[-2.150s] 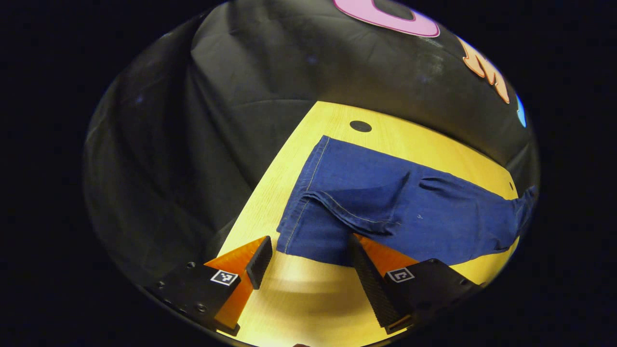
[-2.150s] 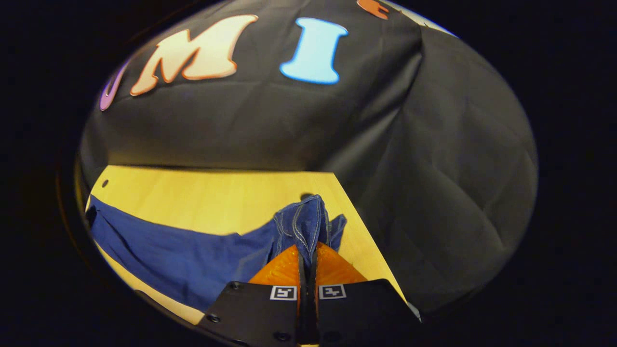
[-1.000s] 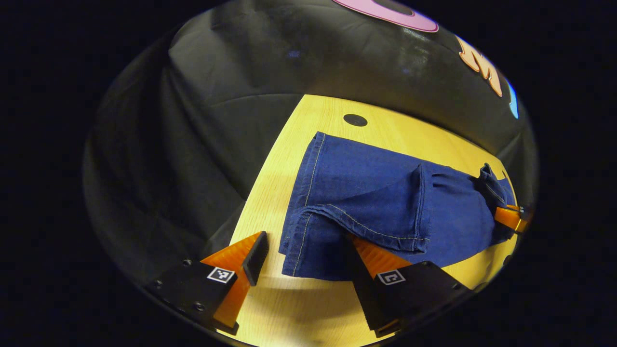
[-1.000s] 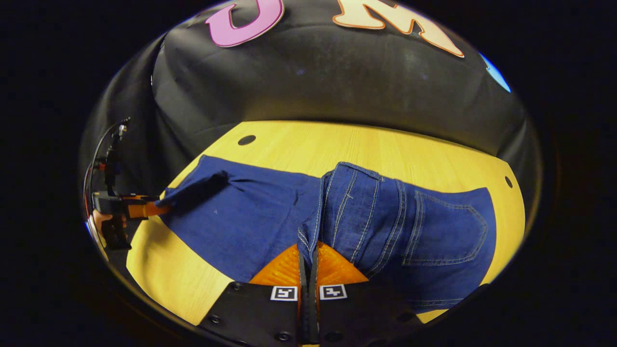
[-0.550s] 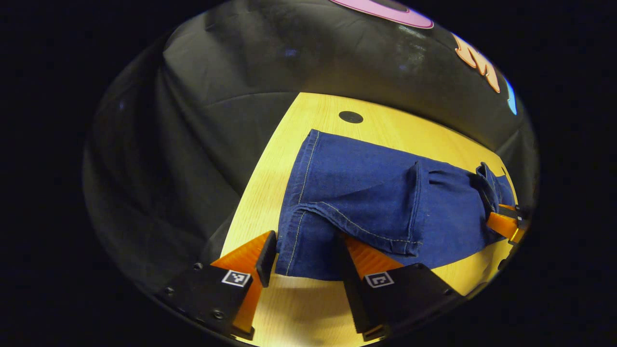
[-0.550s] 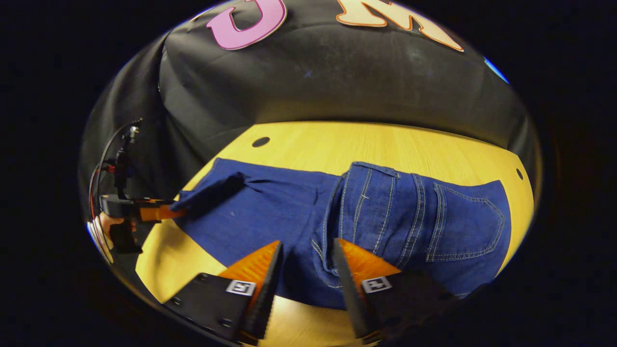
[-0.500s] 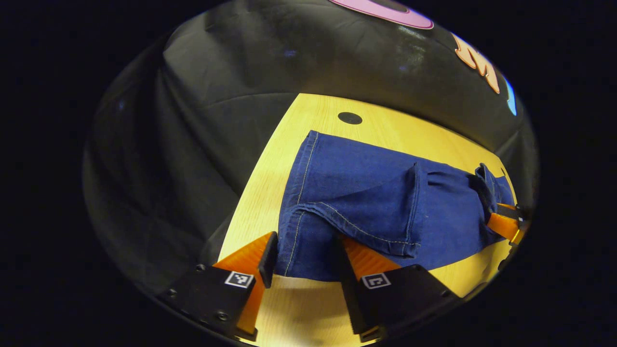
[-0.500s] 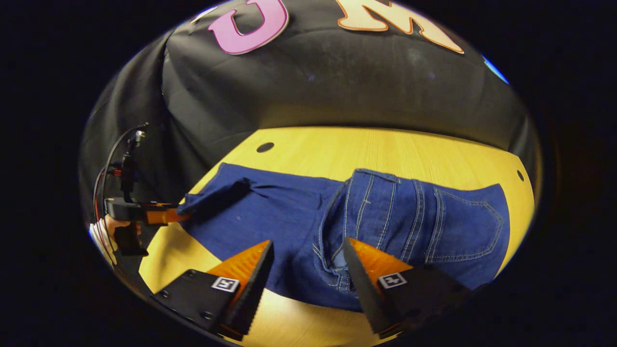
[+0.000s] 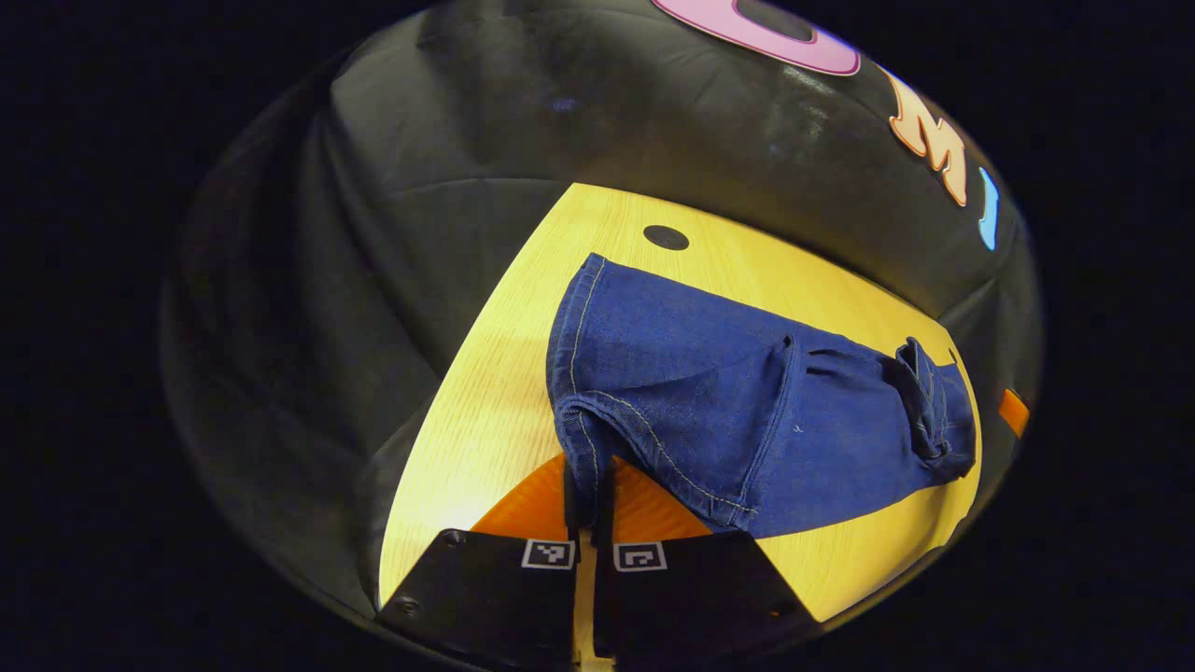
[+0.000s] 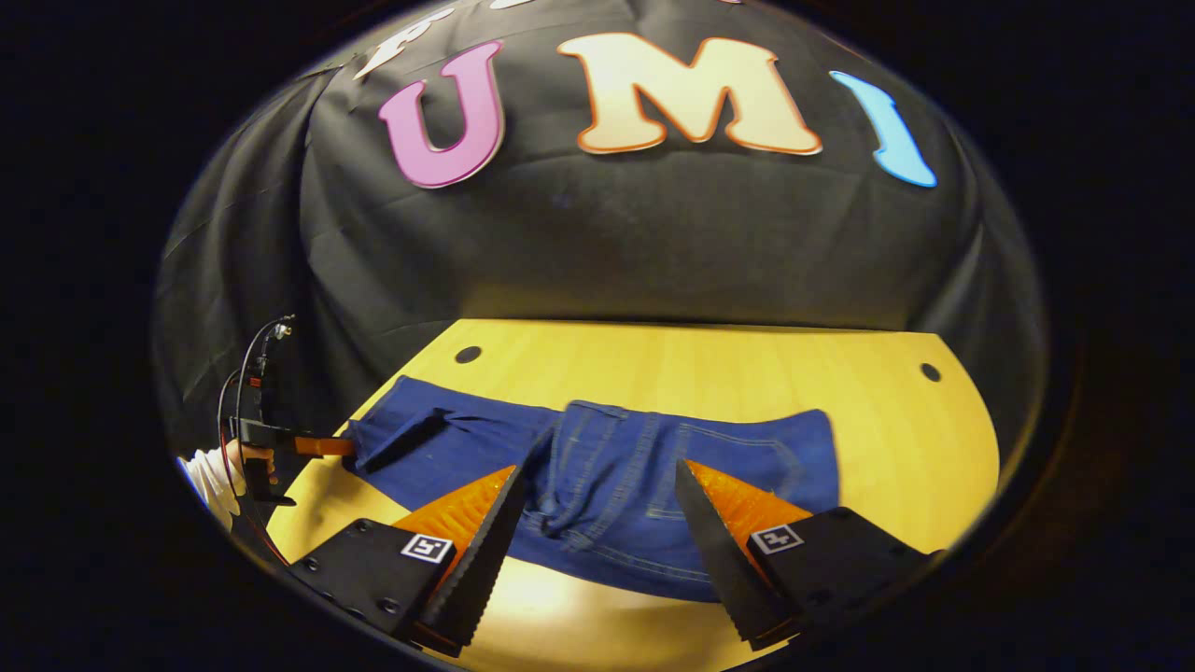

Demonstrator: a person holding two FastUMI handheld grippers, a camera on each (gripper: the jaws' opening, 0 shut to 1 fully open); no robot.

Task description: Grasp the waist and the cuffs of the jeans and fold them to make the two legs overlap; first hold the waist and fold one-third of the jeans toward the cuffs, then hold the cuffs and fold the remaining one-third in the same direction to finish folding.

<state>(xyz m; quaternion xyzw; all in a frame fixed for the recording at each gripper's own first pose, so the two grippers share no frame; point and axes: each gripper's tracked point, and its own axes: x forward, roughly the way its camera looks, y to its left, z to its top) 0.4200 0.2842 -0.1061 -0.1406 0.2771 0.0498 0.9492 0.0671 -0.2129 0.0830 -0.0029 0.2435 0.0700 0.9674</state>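
Folding progress: I judge the waist third of the jeans (image 10: 597, 485) done, since the pocket panel (image 10: 747, 457) lies flat over the legs at mid-table (image 10: 896, 439).
Left gripper (image 9: 588, 499): fingers pinched together on the cuff hem (image 9: 583, 439), at the jeans' end near the table's hole (image 9: 666, 237).
Right gripper (image 10: 597, 541): fingers spread apart, hovering over the folded waist, gripping nothing.
Left to do: the cuff fold.
Hidden: how many layers I have pinched; my left hand (image 10: 247, 459) is tiny.

I see the blue jeans (image 10: 597, 476) flat on the table, waist third folded over the legs, one cuff (image 9: 583, 439) lifted.
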